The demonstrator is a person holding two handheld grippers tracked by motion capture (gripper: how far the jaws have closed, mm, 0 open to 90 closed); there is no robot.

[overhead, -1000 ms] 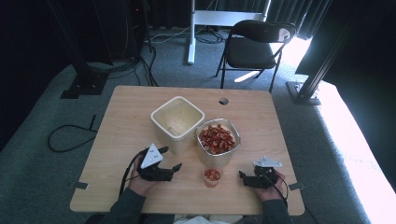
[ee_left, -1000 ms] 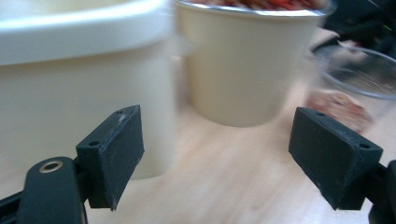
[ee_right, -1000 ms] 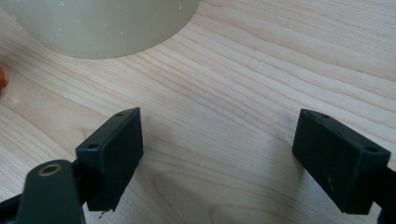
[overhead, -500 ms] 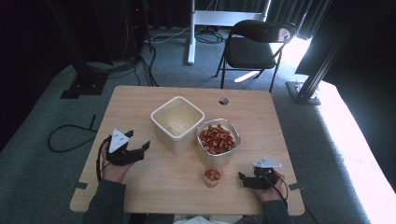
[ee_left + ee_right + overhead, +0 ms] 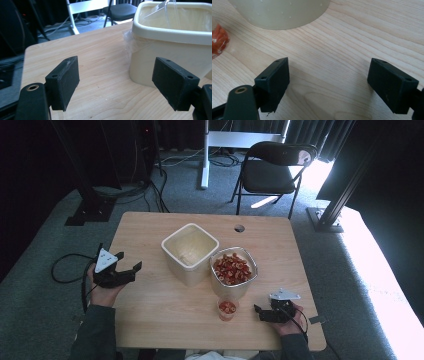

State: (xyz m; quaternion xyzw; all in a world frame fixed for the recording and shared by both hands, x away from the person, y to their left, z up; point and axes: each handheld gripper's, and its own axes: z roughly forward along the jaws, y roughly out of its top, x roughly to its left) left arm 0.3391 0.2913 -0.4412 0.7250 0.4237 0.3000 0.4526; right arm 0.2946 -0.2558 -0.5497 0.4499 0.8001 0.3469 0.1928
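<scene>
A cream square tub (image 5: 190, 251) stands mid-table, and a clear bowl (image 5: 233, 270) of red pieces sits against its right side. In front of the bowl is a small cup (image 5: 227, 309) with red pieces. My left gripper (image 5: 129, 261) hovers at the table's left edge, open and empty, facing the tub (image 5: 172, 50); its jaws (image 5: 120, 85) stand wide apart. My right gripper (image 5: 259, 312) rests near the front right, to the right of the cup. Its jaws (image 5: 334, 85) are open and have just been closing a little, with bare wood between them.
The wooden table (image 5: 150, 230) has a cable hole (image 5: 239, 228) at the back. A clear plastic piece (image 5: 162, 7) leans inside the tub. A black folding chair (image 5: 275, 170) stands behind the table. Cables lie on the floor at the left (image 5: 65, 270).
My left gripper has swung from the front middle, near the cup, out to the table's left edge and risen a little. The right hand has stayed put.
</scene>
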